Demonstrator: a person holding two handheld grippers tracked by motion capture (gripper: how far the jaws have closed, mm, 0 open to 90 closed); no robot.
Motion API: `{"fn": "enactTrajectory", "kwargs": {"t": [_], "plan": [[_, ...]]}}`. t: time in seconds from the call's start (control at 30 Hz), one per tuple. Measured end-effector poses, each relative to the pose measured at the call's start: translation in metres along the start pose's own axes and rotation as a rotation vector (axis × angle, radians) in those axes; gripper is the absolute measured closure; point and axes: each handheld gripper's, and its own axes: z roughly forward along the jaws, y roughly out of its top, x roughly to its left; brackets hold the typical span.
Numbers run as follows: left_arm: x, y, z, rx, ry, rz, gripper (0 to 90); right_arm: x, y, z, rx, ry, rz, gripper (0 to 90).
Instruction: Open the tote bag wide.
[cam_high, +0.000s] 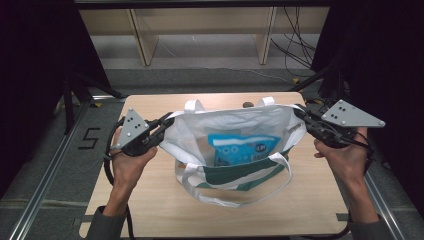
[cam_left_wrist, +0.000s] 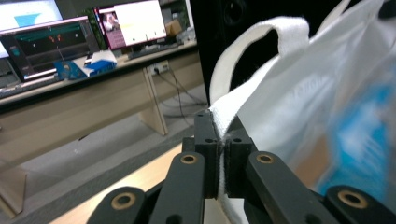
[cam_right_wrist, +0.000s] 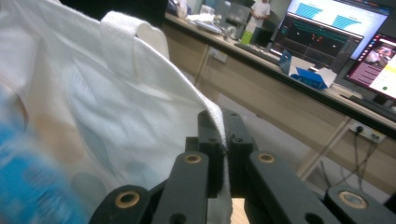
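A white bag (cam_high: 235, 125) with a green band is sitting on the table (cam_high: 150, 200), stretched open between the two grippers. The left gripper (cam_high: 167, 120) is pinching the bag's left rim, and its own view shows the jaws clamped tight on the white hem, with only a thin fold of cloth between the pads. The right gripper (cam_high: 298, 111) is gripping the opposite rim the same way, jaws pressed together on the edge of the fabric.

Inside the bag a blue packet (cam_high: 242, 147) is lying, its print too blurred to read; the lower part is hidden behind the bag's near wall. In both gripper views it is showing through the cloth as nothing more than a blue smear.

Two straps (cam_high: 194, 105) are standing up at the far rim, and another strap is drooping over the near side onto the wood. A small dark thing behind the bag's far edge is mostly covered and cannot be made out. The fingertips of both grippers are partly buried in fabric in the high view.
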Motion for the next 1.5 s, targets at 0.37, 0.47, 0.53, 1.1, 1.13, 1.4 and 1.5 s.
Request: {"fn": "enactTrajectory", "kwargs": {"t": [0.37,0.47,0.53,1.1,1.13,1.4,1.5], "plan": [[0.005,-0.025,0.034,0.079,-0.022,-0.06,86.5,0.0,-0.02,0.016,0.07,-0.049,-0.018,88.6],[0.004,-0.035,0.046,0.109,-0.041,-0.084,86.1,-0.005,-0.034,0.02,0.086,-0.041,0.008,88.6],[0.001,-0.043,0.054,0.13,-0.053,-0.056,86.0,-0.006,-0.044,0.022,0.092,-0.045,0.033,88.6],[-0.005,-0.086,0.081,0.247,-0.103,-0.095,85.1,-0.008,-0.087,0.03,0.149,-0.031,0.091,88.4],[-0.005,-0.089,0.082,0.256,-0.102,-0.101,84.9,-0.006,-0.09,0.031,0.169,-0.031,0.113,88.4],[-0.012,-0.109,0.089,0.309,-0.127,-0.098,84.5,-0.01,-0.12,0.043,0.249,-0.006,0.122,88.3],[-0.013,-0.118,0.091,0.328,-0.142,-0.103,84.4,-0.01,-0.128,0.045,0.265,0.0,0.13,88.2]]}}
